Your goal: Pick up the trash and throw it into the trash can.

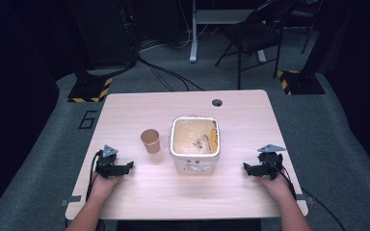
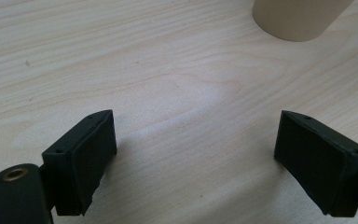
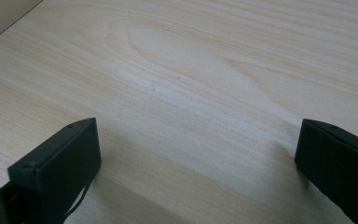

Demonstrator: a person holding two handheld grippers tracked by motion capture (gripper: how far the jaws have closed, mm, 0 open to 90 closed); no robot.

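Observation:
A white square tub (image 1: pixel 195 139) with a beige inside and small bits in it stands in the middle of the light wood table (image 1: pixel 125 110). Just left of it stands a brown paper cup (image 1: pixel 150 140), upright; its base (image 2: pixel 298 18) appears at the top of the left gripper view. My left gripper (image 1: pixel 129 166) rests on the table at the front left, open, jaws wide apart over bare wood (image 2: pixel 196 140). My right gripper (image 1: pixel 245 167) rests at the front right, also open over bare wood (image 3: pixel 196 135), pointing toward the tub.
A round cable hole (image 1: pixel 217 102) sits near the table's far edge. Beyond the table are a black folding chair (image 1: pixel 255 33), a white desk leg (image 1: pixel 193 33), floor cables and two stand bases with yellow-black tape (image 1: pixel 90 89).

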